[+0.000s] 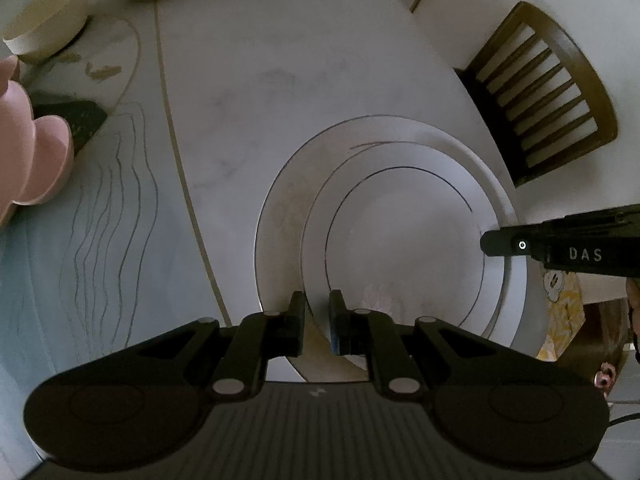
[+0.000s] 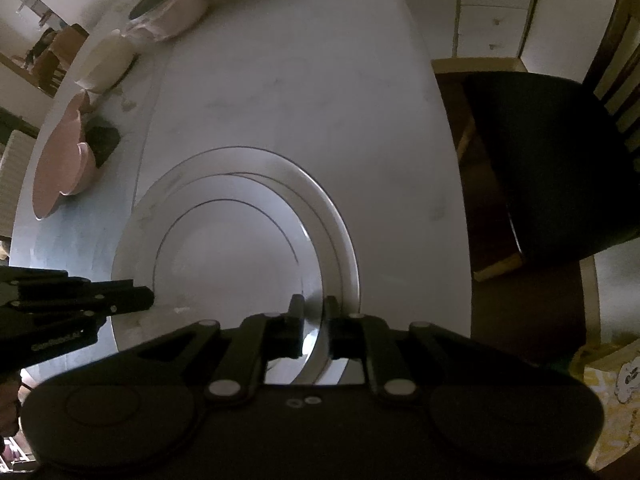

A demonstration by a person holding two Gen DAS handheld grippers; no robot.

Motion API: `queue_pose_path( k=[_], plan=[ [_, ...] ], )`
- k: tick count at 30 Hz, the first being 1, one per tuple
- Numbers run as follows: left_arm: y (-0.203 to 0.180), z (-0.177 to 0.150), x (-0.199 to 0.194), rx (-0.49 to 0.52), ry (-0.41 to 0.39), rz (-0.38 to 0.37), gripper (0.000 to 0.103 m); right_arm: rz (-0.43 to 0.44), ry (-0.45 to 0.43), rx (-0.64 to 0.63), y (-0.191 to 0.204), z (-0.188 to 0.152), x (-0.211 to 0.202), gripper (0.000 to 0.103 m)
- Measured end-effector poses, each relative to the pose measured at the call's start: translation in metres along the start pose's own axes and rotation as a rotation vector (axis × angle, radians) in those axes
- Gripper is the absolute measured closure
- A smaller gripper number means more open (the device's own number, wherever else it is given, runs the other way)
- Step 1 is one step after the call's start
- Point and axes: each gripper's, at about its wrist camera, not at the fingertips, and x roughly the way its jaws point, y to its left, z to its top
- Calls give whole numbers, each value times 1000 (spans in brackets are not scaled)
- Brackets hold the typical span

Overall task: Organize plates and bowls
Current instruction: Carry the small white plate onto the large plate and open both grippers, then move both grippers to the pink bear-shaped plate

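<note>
Left tongs (image 1: 316, 322) nipped onto the near rim of the smaller white plate with a thin dark ring (image 1: 404, 248), right tongs (image 2: 314, 326) clamped on the opposite rim, probably so it stays level. Sitting nested on the larger white dinner plate (image 1: 280, 216), off-centre, on the pale marble table (image 1: 248, 80). Further back, scalloped pink bowl (image 1: 36, 160) and cream round bowl (image 1: 44, 20) waiting their turn, most likely.

bare tabletop (image 1: 256, 60) beyond stacked plates (image 1: 400, 220), bowls (image 1: 44, 20) crowding far left, chair (image 1: 552, 88) right
</note>
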Motion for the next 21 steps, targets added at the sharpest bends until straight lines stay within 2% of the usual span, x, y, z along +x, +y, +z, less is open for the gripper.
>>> queue_pose_path(
  k=[9, 12, 21],
  plan=[
    [-1, 2, -6, 17, -11, 1, 92, -42, -14, -7, 7, 1, -2, 87],
    [0, -2, -12, 23, -26, -21, 92, -43, -25, -8, 6, -1, -8, 82],
    [-1, -10, -36, 56, -114, -21, 92, -45, -98, -80, 28, -12, -34, 77]
  ],
)
